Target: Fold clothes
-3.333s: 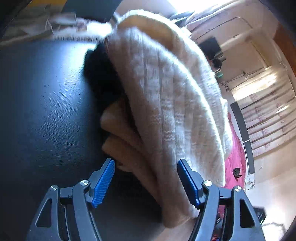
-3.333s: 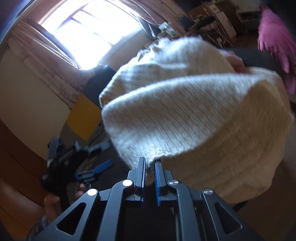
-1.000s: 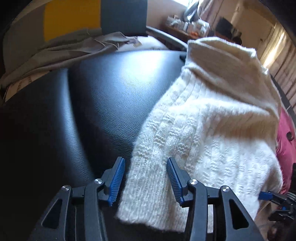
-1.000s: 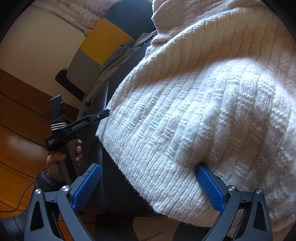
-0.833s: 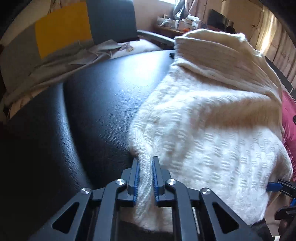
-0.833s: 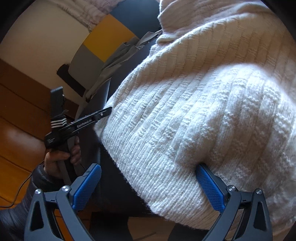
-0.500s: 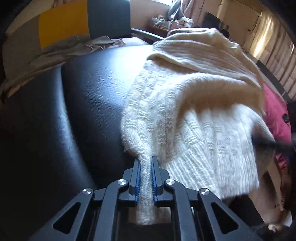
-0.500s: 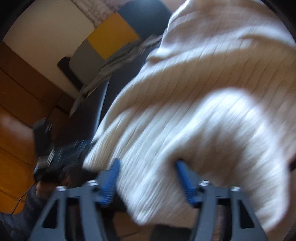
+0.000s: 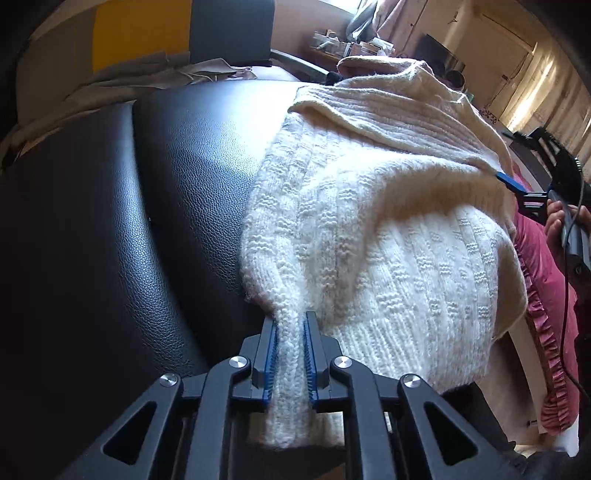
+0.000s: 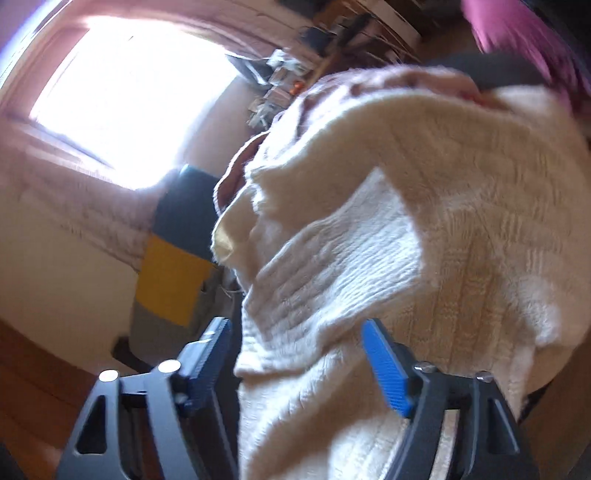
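Both tongs are on the sweater: my left gripper (image 9: 290,354) has its blue pads pinched onto a bunched strip of the hem, the knit squeezed between them even as the jaws ease slightly apart, while my right gripper (image 10: 303,360) stands spread and is opening, with a fold of the same knit lying between its pads but not pressed by them.

Going by size, I see the black leather seat (image 9: 140,206) first, filling the left of the left wrist view. On it lies the cream sweater (image 9: 388,229), heaped and partly doubled over, its ribbed hem nearest my left gripper and its far end rising toward the room behind. In the right wrist view the sweater (image 10: 424,240) is blurred and fills most of the frame.

Beyond the seat I make out a chair back in yellow and dark panels (image 9: 144,33) with grey cloth (image 9: 122,85) draped at its foot. Just beside the sweater's right edge lies a pink ruffled garment (image 9: 543,295). At the far right of the left wrist view, a hand (image 9: 561,225) holds the right gripper.
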The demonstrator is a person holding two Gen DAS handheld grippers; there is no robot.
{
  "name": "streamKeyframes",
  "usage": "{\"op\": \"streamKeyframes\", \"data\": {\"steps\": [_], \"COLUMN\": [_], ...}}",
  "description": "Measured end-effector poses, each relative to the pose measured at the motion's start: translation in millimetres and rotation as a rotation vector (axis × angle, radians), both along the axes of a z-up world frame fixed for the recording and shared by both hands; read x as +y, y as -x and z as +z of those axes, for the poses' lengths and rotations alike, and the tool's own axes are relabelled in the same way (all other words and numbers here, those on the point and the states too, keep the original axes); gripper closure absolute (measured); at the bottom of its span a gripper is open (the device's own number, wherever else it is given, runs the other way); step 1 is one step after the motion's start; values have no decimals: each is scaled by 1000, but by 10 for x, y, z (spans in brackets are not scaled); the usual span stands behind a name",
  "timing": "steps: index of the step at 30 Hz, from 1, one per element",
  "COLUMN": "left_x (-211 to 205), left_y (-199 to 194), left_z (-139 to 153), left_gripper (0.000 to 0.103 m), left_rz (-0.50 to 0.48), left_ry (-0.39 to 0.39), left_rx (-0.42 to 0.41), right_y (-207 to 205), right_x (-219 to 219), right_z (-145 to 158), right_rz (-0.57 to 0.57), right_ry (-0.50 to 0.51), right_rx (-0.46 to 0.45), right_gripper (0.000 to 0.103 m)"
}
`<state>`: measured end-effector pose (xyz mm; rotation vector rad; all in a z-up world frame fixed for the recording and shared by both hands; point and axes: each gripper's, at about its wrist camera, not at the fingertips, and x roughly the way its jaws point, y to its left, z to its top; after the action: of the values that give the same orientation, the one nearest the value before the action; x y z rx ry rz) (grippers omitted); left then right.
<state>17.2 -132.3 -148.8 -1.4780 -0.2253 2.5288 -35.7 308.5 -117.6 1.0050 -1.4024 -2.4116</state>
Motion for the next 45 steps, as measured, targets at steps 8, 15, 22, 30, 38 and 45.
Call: {"op": "streamKeyframes", "data": {"steps": [8,15,22,30,38,45], "left_x": [-2,13,6,-85,-145,-59], "left_y": [-26,-50,-164,-327,-363,-419], "left_z": [-17,-6,20,67,70,96], "left_gripper": [89,89,88,84,82,82], "left_rz": [18,19,18,30,60,70], "left_ry": [-12,-7,-37,-71,-106,-71], "left_rx": [0,-1,-11,-28,-35,-29], "right_y": [273,619,1007,1019,265,-287], "right_x": [-35,-590,-2083,-4227,-4536,-3161], "right_z": [-184,77,255,332,332,188], "right_rz": [-68,53,439,852,1021,849], "right_ry": [30,-287,-351,-260,-364,-613], "right_rx": [-36,-15,90,162,172,121], "right_gripper": [71,92,92,92,77,68]}}
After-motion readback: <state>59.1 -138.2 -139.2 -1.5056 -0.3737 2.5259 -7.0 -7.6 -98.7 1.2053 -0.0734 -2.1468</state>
